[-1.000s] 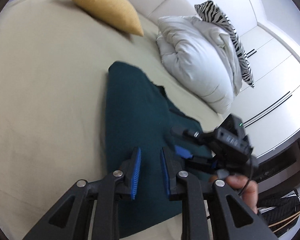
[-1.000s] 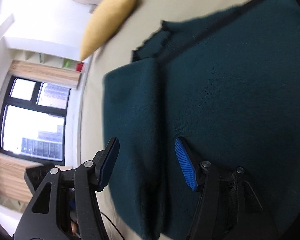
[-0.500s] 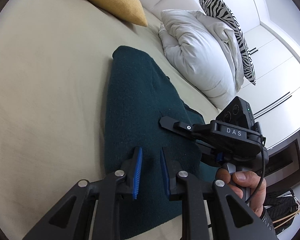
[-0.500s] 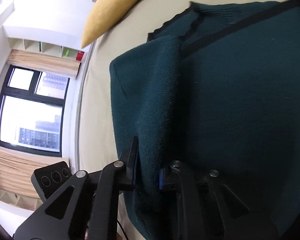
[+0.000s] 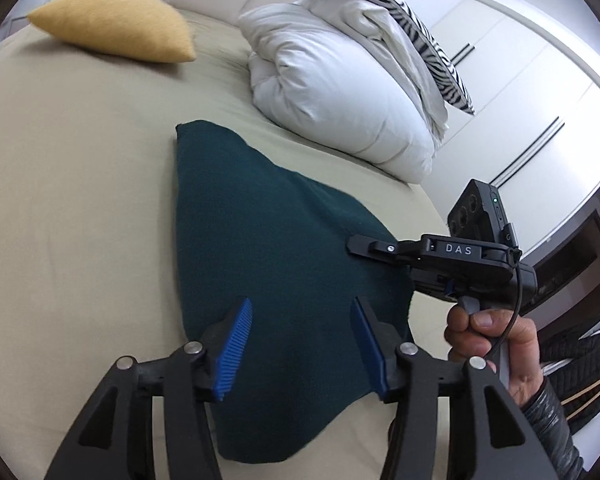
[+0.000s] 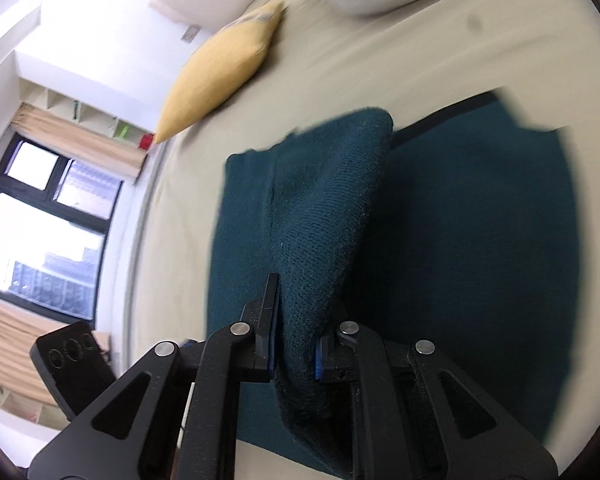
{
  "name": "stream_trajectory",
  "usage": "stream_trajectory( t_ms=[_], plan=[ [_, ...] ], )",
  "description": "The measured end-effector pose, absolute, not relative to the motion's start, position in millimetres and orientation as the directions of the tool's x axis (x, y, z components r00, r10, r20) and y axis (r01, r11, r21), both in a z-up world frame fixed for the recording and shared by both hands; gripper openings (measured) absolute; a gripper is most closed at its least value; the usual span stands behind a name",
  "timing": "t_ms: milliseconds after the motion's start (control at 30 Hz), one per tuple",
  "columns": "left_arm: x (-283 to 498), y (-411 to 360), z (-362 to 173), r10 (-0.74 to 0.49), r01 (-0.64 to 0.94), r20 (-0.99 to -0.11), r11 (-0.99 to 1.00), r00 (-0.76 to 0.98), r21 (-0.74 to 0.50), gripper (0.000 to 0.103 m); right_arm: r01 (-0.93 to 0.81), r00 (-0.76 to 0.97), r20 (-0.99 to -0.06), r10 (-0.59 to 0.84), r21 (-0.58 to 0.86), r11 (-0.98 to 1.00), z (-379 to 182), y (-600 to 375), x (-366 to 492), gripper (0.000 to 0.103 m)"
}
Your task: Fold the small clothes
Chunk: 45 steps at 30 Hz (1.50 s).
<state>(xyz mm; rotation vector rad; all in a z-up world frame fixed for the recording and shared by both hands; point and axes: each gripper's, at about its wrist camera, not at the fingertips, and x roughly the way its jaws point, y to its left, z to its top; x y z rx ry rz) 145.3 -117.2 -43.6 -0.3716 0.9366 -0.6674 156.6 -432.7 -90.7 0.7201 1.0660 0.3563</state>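
Right gripper (image 6: 296, 344) has clamped the teal knit (image 6: 460, 240); left gripper (image 5: 300, 344) is opening, empty.
Carrying that pinched fold across evenly, keeping edges aligned.

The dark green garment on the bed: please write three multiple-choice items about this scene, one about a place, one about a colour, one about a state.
1. Where does the yellow cushion lie?
A. on the bed sheet, beyond the dark green garment
B. on top of the garment
C. on the floor

2. What colour are the pads of the left gripper?
A. red
B. blue
C. white

3. What is the state of the right gripper?
A. open above the bare sheet
B. shut on a raised fold of the garment
C. shut on the white duvet

Answers:
1 A: the cushion rests on the beige sheet, apart from the garment.
2 B: both ribbed pads are blue.
3 B: the knit fold is pinched between its fingers.
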Motion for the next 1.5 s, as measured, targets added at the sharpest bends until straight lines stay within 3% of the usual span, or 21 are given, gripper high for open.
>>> stream_trajectory(
  t_ms=[200, 367, 833, 900, 933, 967, 1067, 1233, 1500],
  plan=[
    [154.8, -178.7, -43.0, -0.639, 0.445, -0.653, 0.763, 0.406, -0.469, 0.054, 0.126, 0.448, -0.749, 0.487, 0.593, 0.795, -85.9, -500.3, 148.9, 0.011],
    [165.3, -199.2, -74.8, -0.597, 0.434, -0.712, 0.789, 0.370, -0.436, 0.054, 0.175, 0.427, -0.775, 0.465, 0.576, 0.799, -128.1, -526.3, 152.3, 0.011],
    [155.1, -192.0, -82.3, -0.570, 0.478, -0.732, 0.794, 0.373, -0.374, 0.053, 0.212, 0.508, -0.627, 0.590, 0.755, 0.621, -145.0, -511.0, 81.4, 0.030],
    [154.0, -193.2, -81.9, -0.557, 0.486, -0.742, 0.799, 0.373, -0.355, 0.053, 0.206, 0.487, -0.634, 0.600, 0.751, 0.627, -152.4, -490.1, 76.5, 0.028],
    [153.6, -194.1, -81.7, -0.550, 0.489, -0.747, 0.801, 0.373, -0.346, 0.053, 0.205, 0.478, -0.648, 0.592, 0.738, 0.643, -157.0, -490.7, 66.8, 0.024],
    [152.4, -194.3, -81.1, -0.544, 0.490, -0.751, 0.803, 0.374, -0.338, 0.053, 0.210, 0.475, -0.669, 0.572, 0.717, 0.664, -159.2, -486.0, 69.6, 0.010],
    [146.5, -194.3, -77.2, -0.526, 0.495, -0.764, 0.809, 0.373, -0.316, 0.054, 0.242, 0.486, -0.678, 0.552, 0.711, 0.660, -159.2, -477.5, 85.8, 0.005],
    [136.1, -201.7, -85.5, -0.492, 0.517, -0.790, 0.813, 0.365, -0.268, 0.053, 0.256, 0.493, -0.696, 0.522, 0.689, 0.678, -148.7, -480.8, 74.2, 0.004],
    [125.0, -212.2, -96.6, -0.425, 0.565, -0.816, 0.811, 0.393, -0.150, 0.053, 0.292, 0.485, -0.665, 0.568, 0.736, 0.611, -188.8, -490.2, 83.5, 0.005]
  ],
)
